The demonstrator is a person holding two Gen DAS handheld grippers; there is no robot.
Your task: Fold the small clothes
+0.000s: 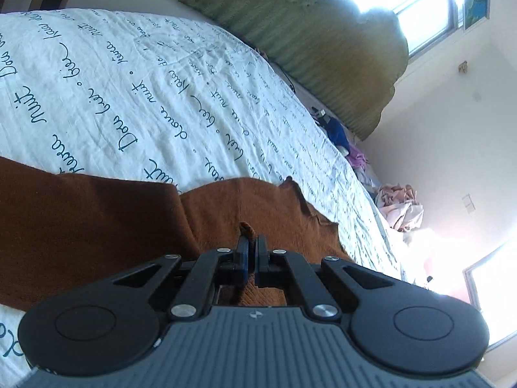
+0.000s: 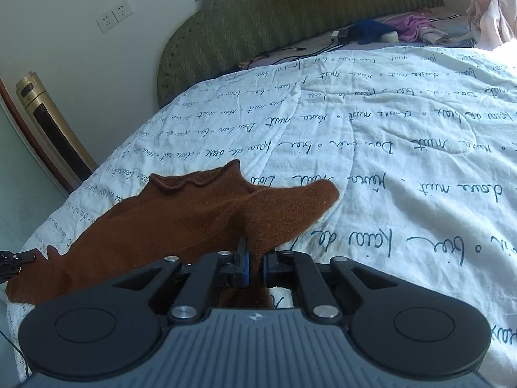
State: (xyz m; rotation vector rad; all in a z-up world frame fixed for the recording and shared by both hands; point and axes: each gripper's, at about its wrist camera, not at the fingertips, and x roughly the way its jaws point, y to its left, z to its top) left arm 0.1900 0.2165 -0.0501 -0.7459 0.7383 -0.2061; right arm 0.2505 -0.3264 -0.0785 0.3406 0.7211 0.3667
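A small brown knit garment [image 2: 181, 213] lies on the white bedspread with dark script [image 2: 387, 148]. In the right wrist view my right gripper [image 2: 255, 258] is shut on a fold of it near its right end, and the cloth rises into the jaws. In the left wrist view my left gripper [image 1: 252, 242] is shut on an edge of the same brown garment [image 1: 97, 223], with a bit of cloth sticking up between the fingers. The left gripper's tip [image 2: 19, 258] shows at the far left of the right wrist view, at the garment's other end.
A green padded headboard [image 2: 290, 19] stands at the far end of the bed. Blue, purple and pink clothes [image 2: 410, 29] and a cable lie near it. A gold tower fan [image 2: 51, 129] stands by the wall at left. Bright windows [image 1: 420, 3] glare.
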